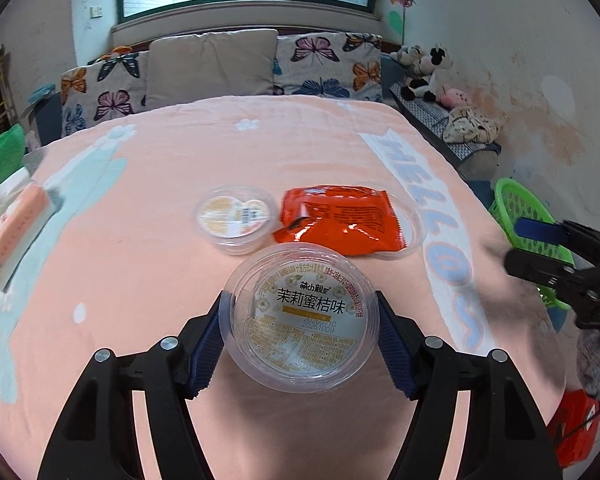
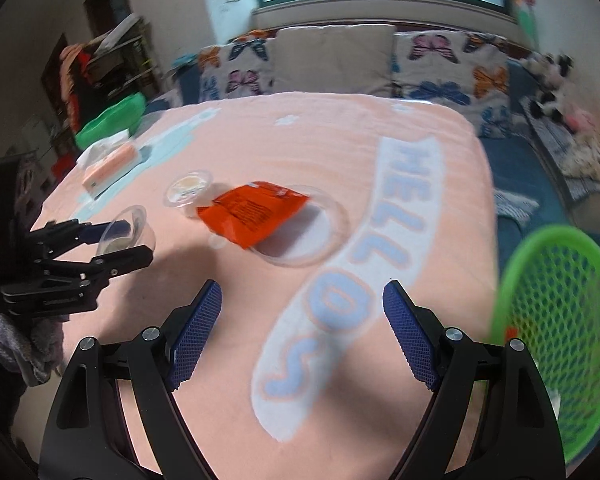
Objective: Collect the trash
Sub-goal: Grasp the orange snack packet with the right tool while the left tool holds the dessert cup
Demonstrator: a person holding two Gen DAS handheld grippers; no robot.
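Note:
My left gripper [image 1: 300, 320] is shut on a clear round plastic cup with a printed lid [image 1: 305, 316], held above the pink bed; it also shows in the right wrist view [image 2: 126, 232]. A smaller clear cup [image 1: 234, 218] and an orange snack wrapper [image 1: 340, 220] lie on the blanket beyond it; the wrapper [image 2: 252, 210] rests partly on a clear round lid [image 2: 320, 224]. My right gripper [image 2: 302, 316] is open and empty over the blanket's HELLO lettering, next to a green mesh basket [image 2: 560, 328].
A pink-and-white tissue pack [image 1: 14, 240] lies at the bed's left edge. Butterfly pillows [image 1: 328, 64] line the headboard. The green basket [image 1: 528, 216] sits off the bed's right edge, with an orange wrapper [image 1: 572, 428] below it. Stuffed toys [image 1: 424, 72] sit at right.

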